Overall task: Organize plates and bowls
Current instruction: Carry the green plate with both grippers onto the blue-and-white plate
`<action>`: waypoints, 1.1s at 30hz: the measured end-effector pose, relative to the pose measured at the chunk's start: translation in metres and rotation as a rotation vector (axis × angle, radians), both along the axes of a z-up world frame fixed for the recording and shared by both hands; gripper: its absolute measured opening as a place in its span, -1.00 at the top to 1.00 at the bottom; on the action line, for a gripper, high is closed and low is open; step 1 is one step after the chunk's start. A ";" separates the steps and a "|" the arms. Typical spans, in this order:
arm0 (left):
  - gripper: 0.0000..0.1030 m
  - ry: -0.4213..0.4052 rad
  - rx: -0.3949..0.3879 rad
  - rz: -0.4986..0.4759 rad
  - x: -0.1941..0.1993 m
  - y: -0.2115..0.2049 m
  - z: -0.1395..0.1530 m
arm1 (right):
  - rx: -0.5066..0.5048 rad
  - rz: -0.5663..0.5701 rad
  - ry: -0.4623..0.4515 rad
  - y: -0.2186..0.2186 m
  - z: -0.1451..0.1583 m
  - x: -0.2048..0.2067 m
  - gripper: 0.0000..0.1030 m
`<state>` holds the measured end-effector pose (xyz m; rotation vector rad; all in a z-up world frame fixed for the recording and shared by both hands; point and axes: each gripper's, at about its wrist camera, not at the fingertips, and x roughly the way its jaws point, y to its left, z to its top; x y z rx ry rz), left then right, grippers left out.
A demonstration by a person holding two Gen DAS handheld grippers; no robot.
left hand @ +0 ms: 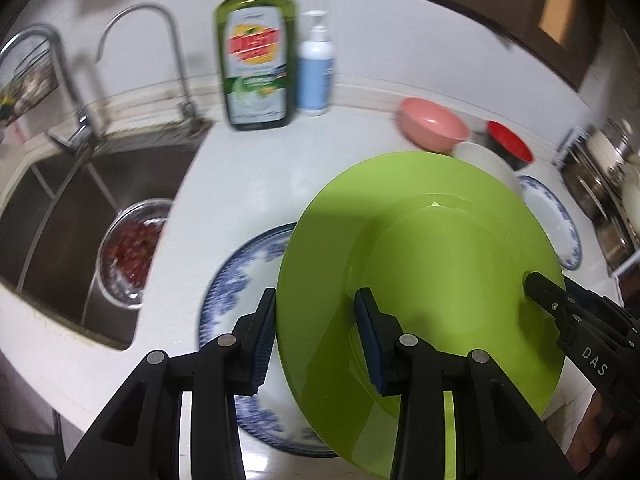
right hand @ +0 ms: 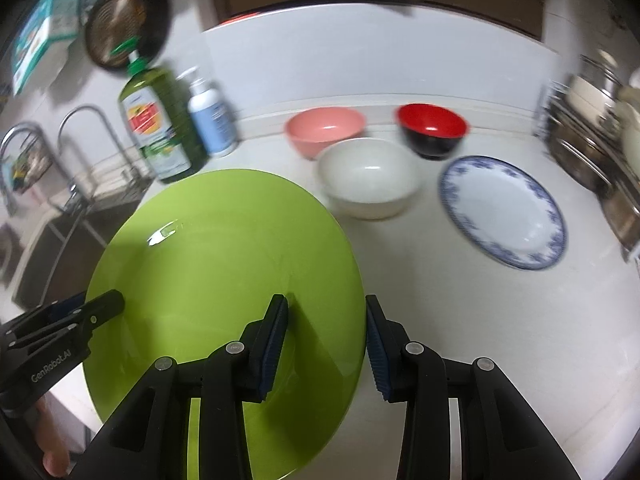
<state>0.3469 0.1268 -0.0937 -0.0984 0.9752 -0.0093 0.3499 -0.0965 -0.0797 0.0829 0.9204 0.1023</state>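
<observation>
A large green plate [left hand: 420, 260] [right hand: 224, 260] hangs tilted over the white counter, held from two sides. My left gripper [left hand: 316, 336] is shut on its left rim, one pad on top and one below. My right gripper [right hand: 326, 344] is shut on the opposite rim. Under the green plate lies a blue-patterned white plate [left hand: 240, 280]. A second blue-patterned plate [right hand: 504, 212] rests on the counter to the right. Behind stand a pink bowl [right hand: 326, 128], a white bowl [right hand: 370, 176] and a red-and-black bowl [right hand: 432, 128].
A steel sink [left hand: 60, 208] on the left holds a strainer bowl [left hand: 132, 248] of red pieces below two taps. A green dish-soap bottle [left hand: 256, 64] and a pump bottle [left hand: 316, 68] stand at the back wall. A metal dish rack [right hand: 592, 140] borders the counter's right end.
</observation>
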 end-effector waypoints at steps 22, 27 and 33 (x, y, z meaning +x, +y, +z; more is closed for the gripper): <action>0.25 0.131 -0.002 0.095 0.012 0.068 -0.059 | -0.012 0.130 0.131 0.083 -0.056 0.027 0.24; 0.25 0.151 -0.011 0.081 0.014 0.070 -0.065 | -0.027 0.124 0.150 0.088 -0.061 0.030 0.24; 0.26 0.173 -0.018 0.066 0.015 0.070 -0.071 | -0.032 0.107 0.170 0.087 -0.065 0.030 0.23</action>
